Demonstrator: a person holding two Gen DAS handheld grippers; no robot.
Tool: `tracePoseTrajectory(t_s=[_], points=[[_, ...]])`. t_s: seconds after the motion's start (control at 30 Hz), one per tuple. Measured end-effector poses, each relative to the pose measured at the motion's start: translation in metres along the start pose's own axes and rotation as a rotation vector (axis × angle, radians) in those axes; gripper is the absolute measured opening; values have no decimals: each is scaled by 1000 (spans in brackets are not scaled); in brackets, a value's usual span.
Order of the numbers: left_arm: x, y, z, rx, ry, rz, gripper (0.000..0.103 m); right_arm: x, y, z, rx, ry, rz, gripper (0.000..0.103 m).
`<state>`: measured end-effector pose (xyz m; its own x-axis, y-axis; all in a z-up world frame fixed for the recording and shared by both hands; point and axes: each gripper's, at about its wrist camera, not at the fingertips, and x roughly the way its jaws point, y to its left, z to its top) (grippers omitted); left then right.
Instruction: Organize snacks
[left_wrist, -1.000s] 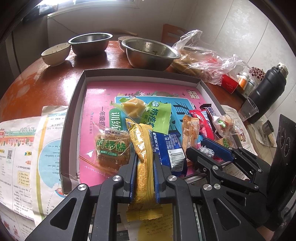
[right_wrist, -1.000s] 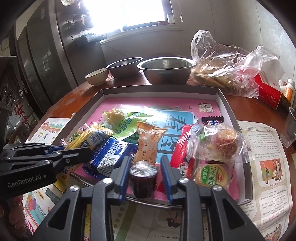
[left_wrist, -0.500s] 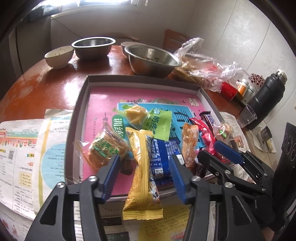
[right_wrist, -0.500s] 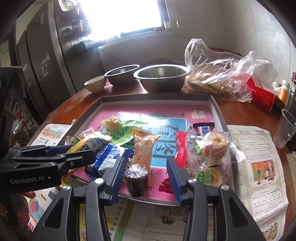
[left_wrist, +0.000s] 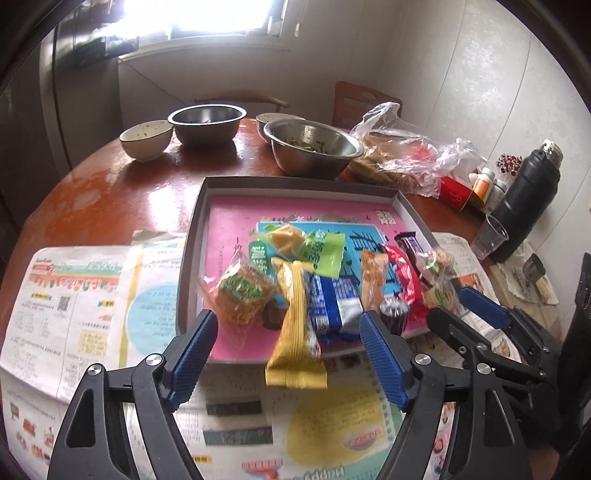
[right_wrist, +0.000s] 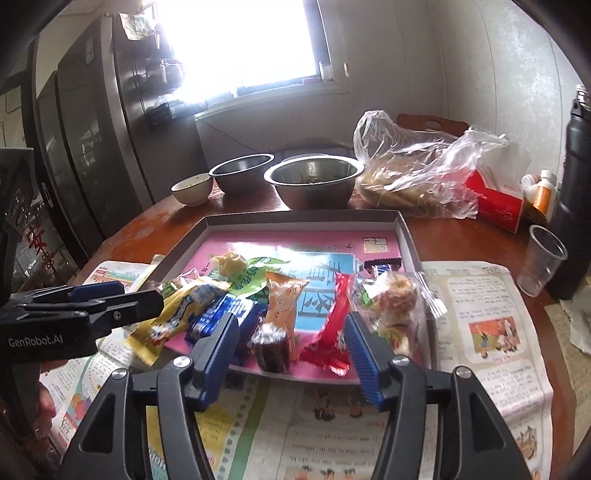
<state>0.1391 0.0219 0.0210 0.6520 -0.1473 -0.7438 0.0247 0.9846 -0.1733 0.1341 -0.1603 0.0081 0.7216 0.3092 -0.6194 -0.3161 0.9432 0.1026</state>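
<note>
A grey tray (left_wrist: 192, 254) with a pink lining holds a row of snacks along its near edge. The yellow snack packet (left_wrist: 295, 325) lies over the tray's front rim, its end hanging onto the newspaper. My left gripper (left_wrist: 288, 354) is open just behind it, empty. Next to the packet lie a blue packet (left_wrist: 332, 302) and a dark foil-topped cake (right_wrist: 271, 349). My right gripper (right_wrist: 290, 345) is open around that cake, not touching it. An orange packet (right_wrist: 284, 299) and a red packet (right_wrist: 332, 325) lie beside it. The left gripper also shows in the right wrist view (right_wrist: 110, 299).
Newspaper sheets (left_wrist: 74, 295) lie around the tray on the round red table. Behind the tray stand steel bowls (left_wrist: 314, 147), a ceramic bowl (left_wrist: 146, 138) and a plastic bag of food (left_wrist: 402, 155). At the right are a clear cup (right_wrist: 543, 258) and a black flask (left_wrist: 524, 199).
Both grippers opened and pulled back and up. The left let go of the yellow packet, now lying on the tray's rim. The right let go of the dark cake, now standing in the tray.
</note>
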Motion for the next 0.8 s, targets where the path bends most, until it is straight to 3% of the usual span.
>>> tracePoseTrajectory(t_s=[0.27, 0.8], points=[[-14, -8, -39, -3, 1, 55, 82, -32, -1, -31, 8, 1, -51, 76], [-51, -23, -94, -7, -36, 93, 82, -79, 10, -78, 3, -5, -95, 91]])
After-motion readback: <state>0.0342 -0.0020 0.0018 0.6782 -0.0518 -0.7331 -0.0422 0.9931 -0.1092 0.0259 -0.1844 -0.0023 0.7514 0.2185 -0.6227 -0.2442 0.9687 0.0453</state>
